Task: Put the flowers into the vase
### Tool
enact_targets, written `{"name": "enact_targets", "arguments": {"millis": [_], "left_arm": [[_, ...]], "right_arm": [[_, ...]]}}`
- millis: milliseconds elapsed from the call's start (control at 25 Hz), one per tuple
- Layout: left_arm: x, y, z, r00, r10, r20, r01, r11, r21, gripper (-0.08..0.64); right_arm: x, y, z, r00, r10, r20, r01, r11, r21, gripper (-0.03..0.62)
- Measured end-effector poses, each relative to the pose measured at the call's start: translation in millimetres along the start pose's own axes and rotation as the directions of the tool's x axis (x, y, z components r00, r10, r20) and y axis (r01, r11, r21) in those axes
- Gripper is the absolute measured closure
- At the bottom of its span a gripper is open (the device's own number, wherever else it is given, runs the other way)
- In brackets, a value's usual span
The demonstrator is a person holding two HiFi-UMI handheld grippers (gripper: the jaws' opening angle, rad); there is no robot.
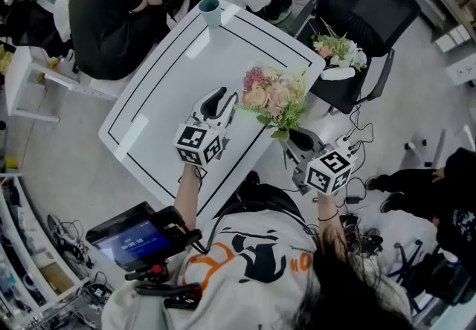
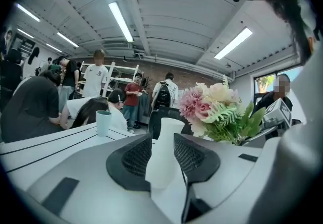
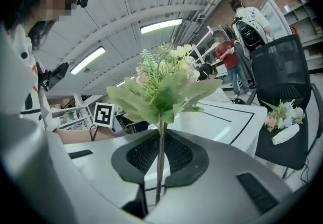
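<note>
The flowers (image 3: 164, 84) are clenched in the right tongs (image 3: 160, 140); the left tongs (image 2: 162, 140) are held parted, the vase (image 2: 164, 165) between them.

Vase (image 2: 162, 162) sides partly behind left tool (image 2: 161, 142); stem (image 3: 161, 157) btm w/in right tool (image 3: 160, 142).

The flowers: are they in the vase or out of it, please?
Out: the right gripper clamps the flowers by the stem, beside the empty vase.

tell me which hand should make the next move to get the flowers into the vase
probably right: the right gripper is shut on the flower stem, close beside the vase. the left gripper only has the vase between its jaws, better for steadying it
</note>
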State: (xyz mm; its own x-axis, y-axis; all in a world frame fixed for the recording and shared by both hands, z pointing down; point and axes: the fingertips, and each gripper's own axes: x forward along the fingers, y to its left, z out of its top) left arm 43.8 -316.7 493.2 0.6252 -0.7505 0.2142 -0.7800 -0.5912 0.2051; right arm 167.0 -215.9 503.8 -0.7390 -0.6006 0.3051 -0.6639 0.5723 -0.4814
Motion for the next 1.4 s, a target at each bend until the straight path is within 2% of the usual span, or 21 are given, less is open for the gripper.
{"name": "enact_targets", "arguments": {"millis": [240,360,400,800,1280,1400], "left_arm": [[42,-16,11,0.994,-0.109,0.020,0.110,0.994,-0.003,0.327],[54,-19,9,0.987,-0.157,0.011,0.157,0.988,0.001,0.248],[58,-19,8,0.986,-0.167,0.004,0.167,0.986,0.003,0.242],[86,-26,-1,0.972,-0.229,-0.053,0.231,0.972,0.046,0.242],[102,-25,1,0.979,-0.196,-0.053,0.200,0.977,0.070,0.249],[106,-28,5,0.978,-0.197,-0.067,0.204,0.972,0.118,0.301]], "right_arm": [[-18,-23,21,0.997,-0.053,0.061,0.051,0.998,0.025,0.555],[-22,-37,28,0.993,-0.086,0.079,0.083,0.996,0.034,0.555],[-22,-43,31,0.992,-0.094,0.084,0.091,0.995,0.039,0.555],[-3,-62,81,0.985,-0.064,0.163,0.056,0.997,0.053,0.555],[31,-61,125,0.982,-0.019,0.187,0.018,1.000,0.008,0.555],[35,-62,137,0.978,-0.016,0.206,0.015,1.000,0.006,0.555]]}}
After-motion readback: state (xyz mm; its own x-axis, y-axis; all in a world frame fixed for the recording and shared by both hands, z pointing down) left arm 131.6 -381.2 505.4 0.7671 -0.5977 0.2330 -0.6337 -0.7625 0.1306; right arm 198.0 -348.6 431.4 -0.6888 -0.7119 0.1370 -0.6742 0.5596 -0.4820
